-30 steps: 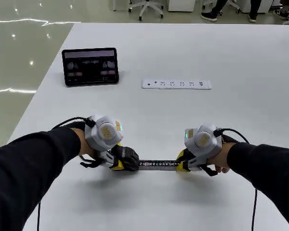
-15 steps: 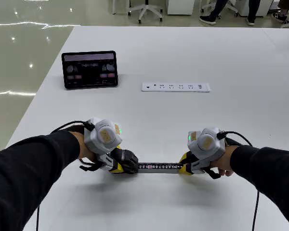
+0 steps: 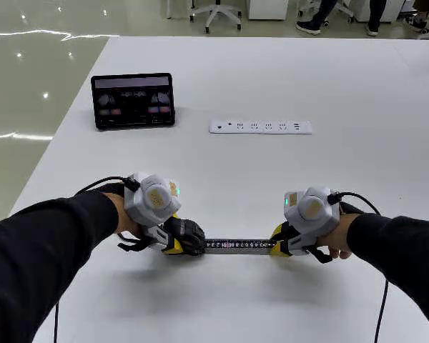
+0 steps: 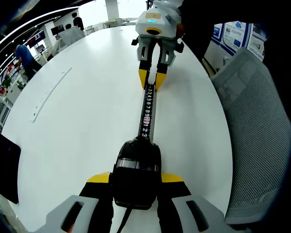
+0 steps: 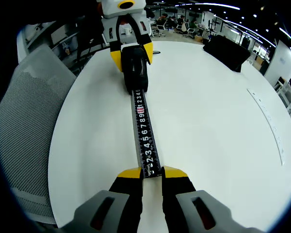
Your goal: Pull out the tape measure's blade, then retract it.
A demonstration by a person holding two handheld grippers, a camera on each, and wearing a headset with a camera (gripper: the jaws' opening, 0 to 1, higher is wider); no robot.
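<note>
At the far left of the white workbench [image 3: 357, 86] a tablet [image 3: 133, 100] faces me, its dark screen lit. Nearer to me, my left gripper [image 3: 173, 244] lies low over the bench top, and a black cable [image 3: 100, 181] loops back from it along my sleeve. Its yellow-tipped jaws are clamped on both sides of the black tape measure case [image 3: 188, 235]. In the left gripper view the case [image 4: 137, 165] sits squarely between them, mouth pointing away from me.

From that mouth the blade [image 3: 237, 246] runs straight to the right, flat on the table or just above it, I cannot tell which. Its black face with white numerals is turned up, and the numbers read from 1 at the free end to the low twenties at the case.

Beyond the blade, well apart from it toward the middle of the bench, a white power strip [image 3: 260, 127] lies flat.

At the right, my right gripper [image 5: 153, 173] pinches the blade's free end, jaws drawn in close on it. It faces the left gripper head-on, with the blade stretched between the two.

A grey mesh chair [image 5: 29, 116] shows beside the bench edge.
</note>
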